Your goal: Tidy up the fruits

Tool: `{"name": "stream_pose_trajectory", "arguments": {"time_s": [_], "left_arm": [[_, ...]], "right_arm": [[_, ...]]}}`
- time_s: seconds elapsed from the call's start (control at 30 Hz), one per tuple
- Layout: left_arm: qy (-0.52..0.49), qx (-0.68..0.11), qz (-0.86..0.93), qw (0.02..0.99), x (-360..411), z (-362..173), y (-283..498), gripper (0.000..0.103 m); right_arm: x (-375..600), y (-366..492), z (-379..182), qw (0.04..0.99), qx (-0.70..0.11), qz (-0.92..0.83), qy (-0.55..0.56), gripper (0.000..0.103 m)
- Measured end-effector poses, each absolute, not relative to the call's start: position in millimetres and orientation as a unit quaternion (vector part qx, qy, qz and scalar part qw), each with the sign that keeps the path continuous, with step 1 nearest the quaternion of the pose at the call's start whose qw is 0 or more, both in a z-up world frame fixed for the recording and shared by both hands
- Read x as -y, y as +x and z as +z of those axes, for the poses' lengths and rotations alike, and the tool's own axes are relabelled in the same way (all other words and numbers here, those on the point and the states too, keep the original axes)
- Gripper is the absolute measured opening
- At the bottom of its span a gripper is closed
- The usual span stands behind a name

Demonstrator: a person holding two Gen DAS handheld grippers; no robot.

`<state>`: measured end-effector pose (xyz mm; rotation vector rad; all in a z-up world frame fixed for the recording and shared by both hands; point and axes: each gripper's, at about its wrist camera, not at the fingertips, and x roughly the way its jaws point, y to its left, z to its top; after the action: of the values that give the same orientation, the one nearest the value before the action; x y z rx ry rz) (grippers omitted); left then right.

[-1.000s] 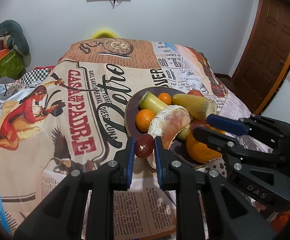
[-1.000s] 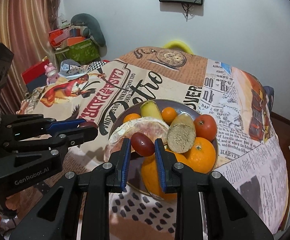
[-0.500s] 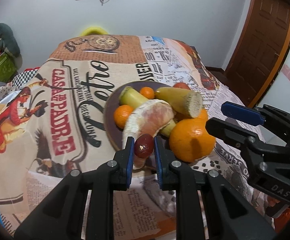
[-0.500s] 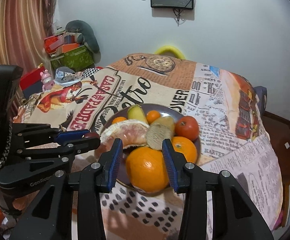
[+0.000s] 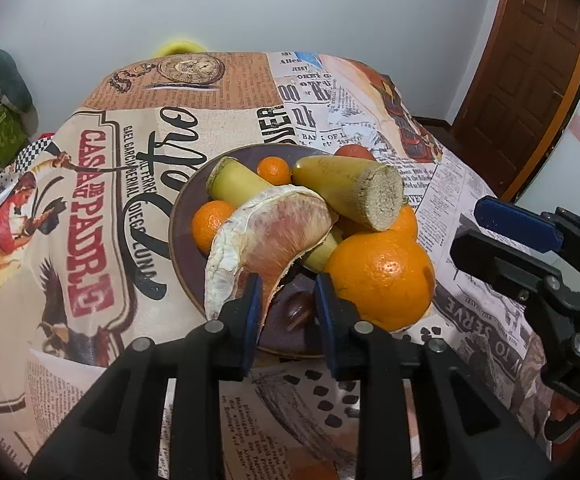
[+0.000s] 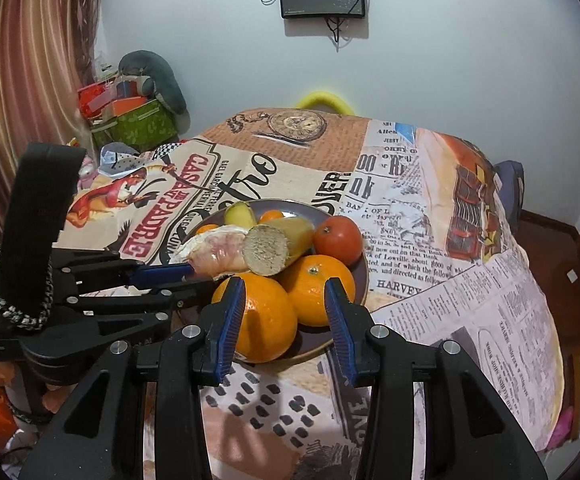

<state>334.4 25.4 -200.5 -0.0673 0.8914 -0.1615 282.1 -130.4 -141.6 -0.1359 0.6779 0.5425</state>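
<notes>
A dark purple plate [image 5: 182, 216] on the printed tablecloth holds the fruit: a peeled grapefruit segment [image 5: 274, 236], cut yellow pieces [image 5: 354, 190], small mandarins [image 5: 210, 226], big oranges [image 5: 382, 276] and a red tomato [image 6: 338, 239]. My left gripper [image 5: 286, 312] is open at the plate's near edge; a dark red grape [image 5: 298, 312] lies on the plate between its fingers. My right gripper [image 6: 286, 320] is open and empty, just in front of the two big oranges [image 6: 262, 316] on the plate [image 6: 360, 280].
The table's printed cloth [image 5: 90, 208] spreads left and far of the plate. A brown door [image 5: 530, 72] stands at the right. Boxes and a grey cushion [image 6: 146, 92] pile by the curtain on the left. A yellow chair back [image 6: 322, 100] shows behind the table.
My left gripper has opened and the grape it held now lies on the plate. My right gripper opened earlier, dropped its grape and has drawn back a little.
</notes>
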Motion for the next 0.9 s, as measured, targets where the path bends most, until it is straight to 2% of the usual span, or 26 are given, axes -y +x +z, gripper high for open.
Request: {"name": "stream_pose_trajectory", "arguments": {"time_s": [0.33, 0.6, 0.9], "left_arm": [[-0.027, -0.395, -0.052, 0.917, -36.1, -169.0, 310.4, 0.030], [-0.032, -0.323, -0.040, 0.945, -44.3, -100.6, 259.3, 0.030], [-0.019, -0.219, -0.038, 0.975, -34.6, -18.7, 172.2, 0.030]], "right_arm": [[131.0, 272.8, -130.9, 0.909, -0.318, 0.263, -0.060, 0.038], [134.9, 242.0, -92.8, 0.922, -0.283, 0.260, -0.054, 0.038], [147.2, 178.8, -25.9, 0.946, -0.203, 0.248, -0.040, 0.038]]}}
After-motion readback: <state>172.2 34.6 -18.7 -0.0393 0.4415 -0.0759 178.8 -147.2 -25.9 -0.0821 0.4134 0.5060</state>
